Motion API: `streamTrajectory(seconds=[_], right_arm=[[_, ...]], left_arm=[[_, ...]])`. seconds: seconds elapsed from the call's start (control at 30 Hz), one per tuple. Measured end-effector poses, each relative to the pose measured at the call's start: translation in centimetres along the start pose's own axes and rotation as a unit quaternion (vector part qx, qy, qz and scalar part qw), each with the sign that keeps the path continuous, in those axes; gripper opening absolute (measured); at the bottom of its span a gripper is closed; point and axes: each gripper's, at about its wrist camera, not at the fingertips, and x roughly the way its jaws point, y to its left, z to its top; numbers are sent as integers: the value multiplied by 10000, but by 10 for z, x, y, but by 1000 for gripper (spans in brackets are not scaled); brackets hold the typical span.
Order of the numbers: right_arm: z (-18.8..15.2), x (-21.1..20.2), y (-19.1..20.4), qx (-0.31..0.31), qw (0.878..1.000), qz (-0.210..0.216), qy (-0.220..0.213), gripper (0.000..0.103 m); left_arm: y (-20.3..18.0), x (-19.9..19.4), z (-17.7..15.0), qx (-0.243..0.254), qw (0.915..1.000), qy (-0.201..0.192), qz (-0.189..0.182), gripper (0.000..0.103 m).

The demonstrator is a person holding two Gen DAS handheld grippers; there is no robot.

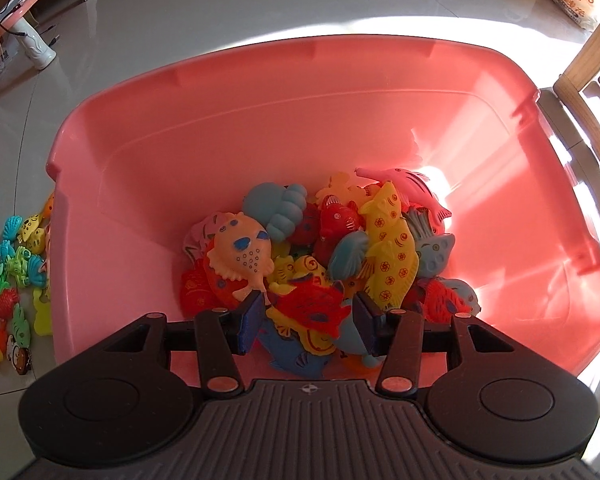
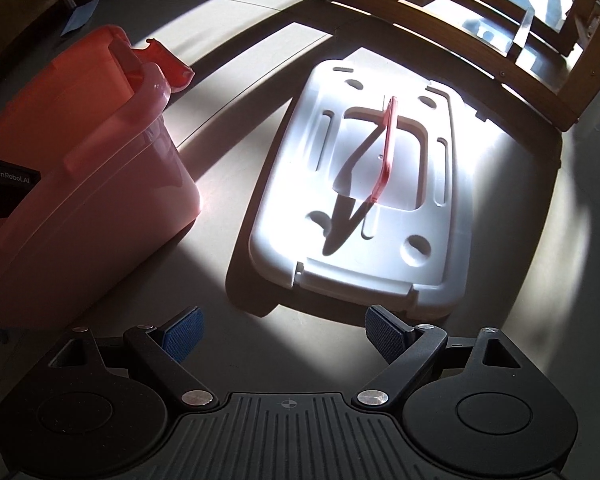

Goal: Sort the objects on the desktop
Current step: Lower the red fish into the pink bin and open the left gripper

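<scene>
The left gripper (image 1: 307, 322) hangs over the pink bin (image 1: 148, 152), its jaws apart and empty, with the heap of toy fish (image 1: 320, 256) directly beneath and ahead of its fingertips. More loose toys (image 1: 14, 276) lie on the floor to its left. The right gripper (image 2: 284, 336) is spread wide, holding nothing, and the white lid (image 2: 432, 208) lies just ahead.

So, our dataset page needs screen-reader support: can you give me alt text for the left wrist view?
The open left gripper hovers above a heap of colourful plastic toy fish inside a pink storage bin lit by sun. More toy fish lie scattered on the pale floor outside the bin's left wall.
</scene>
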Motion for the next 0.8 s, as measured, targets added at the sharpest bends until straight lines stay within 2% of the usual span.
streamTrajectory(seconds=[0.37,0.43,0.6,0.8], right_arm=[[1,-5,-12,177,9998,22,-23,86],[3,-8,-13,186,9998,28,-44,87],[3,-16,-18,194,9998,-4,-100,87],[4,-37,-26,214,9993,47,-289,88]], left_arm=[[0,-4,-1,33,10000,0,60,50],[0,-9,-1,28,10000,-42,46,53],[4,-39,-4,42,9992,-379,72,58],[-5,-84,-16,350,9955,-854,233,69]])
